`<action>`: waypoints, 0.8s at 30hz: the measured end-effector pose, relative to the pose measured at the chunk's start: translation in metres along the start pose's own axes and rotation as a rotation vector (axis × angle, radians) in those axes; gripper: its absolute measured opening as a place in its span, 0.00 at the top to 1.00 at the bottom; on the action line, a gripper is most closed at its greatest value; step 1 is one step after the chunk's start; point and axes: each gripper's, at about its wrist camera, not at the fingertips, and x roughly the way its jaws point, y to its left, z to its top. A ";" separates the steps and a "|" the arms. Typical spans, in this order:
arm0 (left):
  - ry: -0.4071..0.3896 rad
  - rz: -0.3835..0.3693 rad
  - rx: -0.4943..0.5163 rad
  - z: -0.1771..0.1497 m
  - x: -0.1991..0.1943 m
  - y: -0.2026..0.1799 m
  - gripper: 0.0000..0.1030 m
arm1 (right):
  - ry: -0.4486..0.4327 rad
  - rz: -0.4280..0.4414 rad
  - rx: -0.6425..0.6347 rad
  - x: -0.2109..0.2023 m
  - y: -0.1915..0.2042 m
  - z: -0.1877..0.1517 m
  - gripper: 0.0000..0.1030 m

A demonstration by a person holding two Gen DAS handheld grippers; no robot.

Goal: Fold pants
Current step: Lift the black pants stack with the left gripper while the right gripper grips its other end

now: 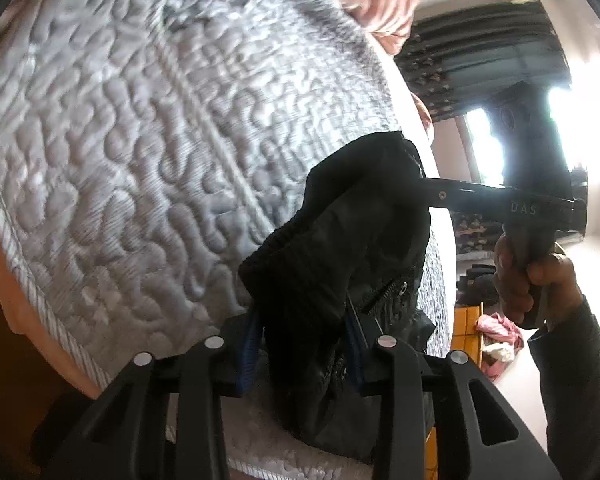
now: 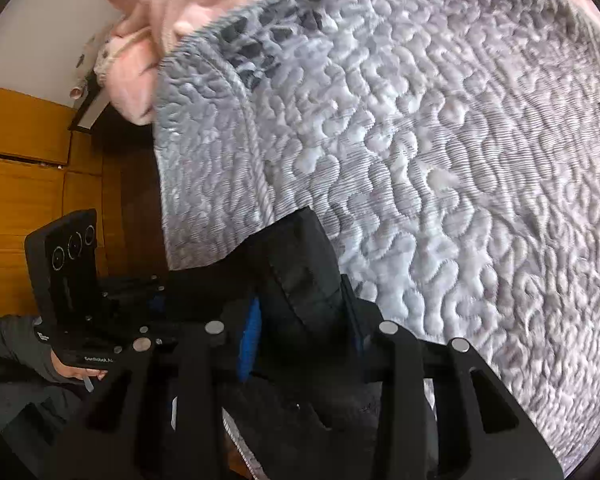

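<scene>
Both grippers [image 1: 304, 344] [image 2: 304, 336] pinch bunched black pants [image 1: 340, 240].

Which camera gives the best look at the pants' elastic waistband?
The left wrist view. There the ribbed waistband of the black pants runs in plain sight above the left gripper, which is clamped on the fabric. The right wrist view shows only a stitched seam of the pants in the right gripper, no waistband.

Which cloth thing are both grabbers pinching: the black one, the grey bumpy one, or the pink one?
The black pants. The left gripper and right gripper both clamp them; the others are unheld.
</scene>
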 end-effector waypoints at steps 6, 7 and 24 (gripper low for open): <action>-0.019 -0.009 0.071 0.000 -0.013 -0.040 0.66 | -0.041 -0.033 -0.010 -0.042 0.013 -0.022 0.67; -0.022 -0.009 0.088 -0.001 -0.016 -0.048 0.66 | -0.047 -0.038 -0.012 -0.046 0.015 -0.025 0.67; -0.022 -0.027 0.339 -0.038 -0.047 -0.142 0.67 | -0.164 -0.144 0.020 -0.135 0.040 -0.110 0.68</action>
